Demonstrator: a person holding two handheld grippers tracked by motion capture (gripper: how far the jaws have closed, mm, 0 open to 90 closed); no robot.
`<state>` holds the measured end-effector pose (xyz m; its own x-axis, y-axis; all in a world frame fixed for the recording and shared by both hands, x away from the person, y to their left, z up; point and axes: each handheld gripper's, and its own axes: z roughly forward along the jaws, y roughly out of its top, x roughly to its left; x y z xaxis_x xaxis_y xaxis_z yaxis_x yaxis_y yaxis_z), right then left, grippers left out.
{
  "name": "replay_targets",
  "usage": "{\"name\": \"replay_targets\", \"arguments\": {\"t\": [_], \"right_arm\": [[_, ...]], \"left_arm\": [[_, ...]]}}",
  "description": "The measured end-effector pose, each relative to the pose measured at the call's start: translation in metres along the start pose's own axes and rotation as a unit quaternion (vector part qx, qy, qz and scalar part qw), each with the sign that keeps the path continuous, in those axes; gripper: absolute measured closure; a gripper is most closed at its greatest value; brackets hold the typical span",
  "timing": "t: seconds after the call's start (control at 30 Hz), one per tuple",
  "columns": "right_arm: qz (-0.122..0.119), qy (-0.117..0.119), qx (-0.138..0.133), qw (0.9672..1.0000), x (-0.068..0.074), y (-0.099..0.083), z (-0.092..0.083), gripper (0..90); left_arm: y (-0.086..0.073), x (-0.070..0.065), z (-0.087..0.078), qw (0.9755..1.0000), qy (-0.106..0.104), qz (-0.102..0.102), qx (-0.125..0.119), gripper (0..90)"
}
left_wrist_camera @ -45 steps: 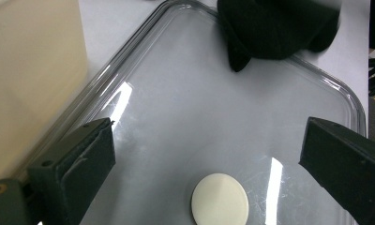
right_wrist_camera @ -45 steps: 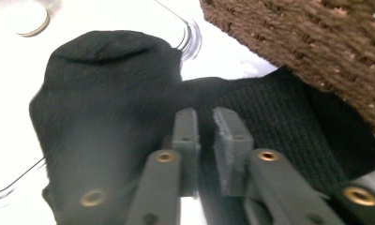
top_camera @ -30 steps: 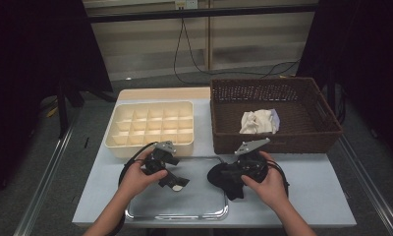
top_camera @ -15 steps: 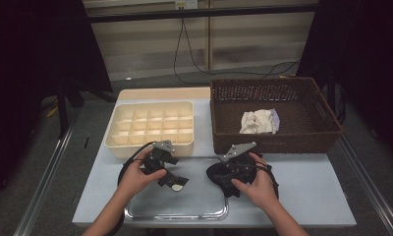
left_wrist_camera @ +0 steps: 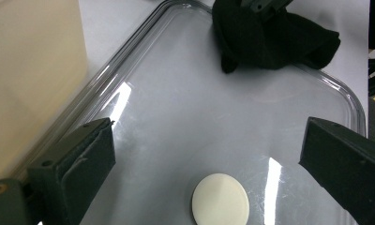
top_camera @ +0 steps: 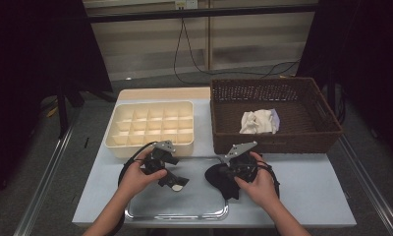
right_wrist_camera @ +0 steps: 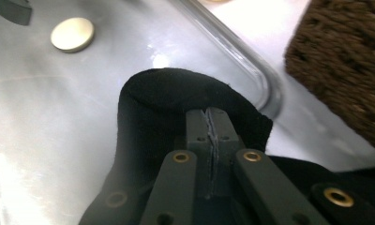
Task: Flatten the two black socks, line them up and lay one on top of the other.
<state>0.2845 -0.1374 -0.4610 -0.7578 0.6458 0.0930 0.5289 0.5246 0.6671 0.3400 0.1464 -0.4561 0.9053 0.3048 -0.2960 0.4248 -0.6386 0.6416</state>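
My right gripper (right_wrist_camera: pixel 209 117) has just been closing, now clenched on black cloth (right_wrist_camera: pixel 176 93); pinched edge hidden. My left gripper (left_wrist_camera: pixel 204 154) released above white disc (left_wrist_camera: pixel 220 199); high view blurs disc.

On the bench (top_camera: pixel 307 196) there were one metal tray (top_camera: pixel 150 211), one cream divided box (top_camera: pixel 150 125), one wicker basket (top_camera: pixel 278 142) — plus one black cloth (top_camera: pixel 219 179), one white cloth (top_camera: pixel 257 121), one pale disc (left_wrist_camera: pixel 220 200).

Lab, dark curtains (top_camera: pixel 32 73) (cabled rig table (top_camera: pixel 302 196))
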Motion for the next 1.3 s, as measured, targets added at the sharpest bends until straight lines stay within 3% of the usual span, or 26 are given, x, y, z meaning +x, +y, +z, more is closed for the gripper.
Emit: {"name": "replay_targets", "arguments": {"t": [0.1,0.17,0.27,0.5,0.63,0.67,0.7,0.8,0.93,1.0,1.03,1.07,1.13,1.3], "right_arm": [[-0.001,0.020,-0.007,0.9998,0.003,0.002,0.004,89.6],[0.000,0.039,-0.013,0.9992,0.006,0.003,0.006,89.7],[0.004,0.047,-0.016,0.9987,0.009,0.004,0.008,89.7],[0.015,0.046,-0.027,0.9985,0.004,0.000,-0.002,89.8],[0.021,0.045,-0.037,0.9981,0.001,-0.001,-0.013,89.8],[0.019,0.043,-0.038,0.9982,0.000,-0.001,-0.015,89.8],[0.020,0.041,-0.038,0.9982,0.000,-0.001,-0.016,89.8],[0.022,0.045,-0.041,0.9979,-0.001,-0.001,-0.017,89.8],[0.020,0.051,-0.039,0.9977,0.002,-0.001,-0.011,89.8],[0.018,0.058,-0.037,0.9975,0.005,0.001,-0.006,89.8],[0.018,0.061,-0.038,0.9973,0.007,0.003,-0.004,89.8],[0.015,0.062,-0.037,0.9973,0.008,0.005,-0.004,89.8],[0.011,0.065,-0.041,0.9970,0.010,0.008,-0.005,89.8],[0.015,0.064,-0.052,0.9965,0.007,0.011,-0.016,89.6]], "left_arm": [[0.001,-0.001,-0.001,0.9999,0.010,0.004,0.006,3.3],[0.000,0.000,0.000,1.0000,0.001,0.002,-0.002,3.4],[0.000,0.000,0.000,1.0000,-0.002,0.005,-0.005,3.3],[0.000,0.000,0.002,0.9999,-0.008,0.002,-0.005,2.9],[0.002,-0.002,0.004,1.0000,-0.004,0.008,0.004,2.6],[0.002,-0.004,0.004,0.9998,0.007,0.011,0.014,2.6],[0.002,-0.003,0.006,0.9999,-0.006,0.013,0.006,2.6],[0.004,-0.006,0.011,0.9999,-0.010,0.012,0.004,2.3],[0.006,-0.007,0.012,0.9993,-0.001,0.032,0.019,2.7],[0.005,-0.008,0.012,0.9994,0.000,0.031,0.013,4.8],[0.007,-0.008,0.010,0.9983,0.014,0.046,0.032,5.5],[0.006,-0.008,0.010,0.9989,0.004,0.039,0.026,6.5],[0.006,-0.008,0.010,0.9986,0.011,0.045,0.027,9.0],[0.005,-0.009,0.012,0.9986,0.006,0.048,0.022,17.8]]}}
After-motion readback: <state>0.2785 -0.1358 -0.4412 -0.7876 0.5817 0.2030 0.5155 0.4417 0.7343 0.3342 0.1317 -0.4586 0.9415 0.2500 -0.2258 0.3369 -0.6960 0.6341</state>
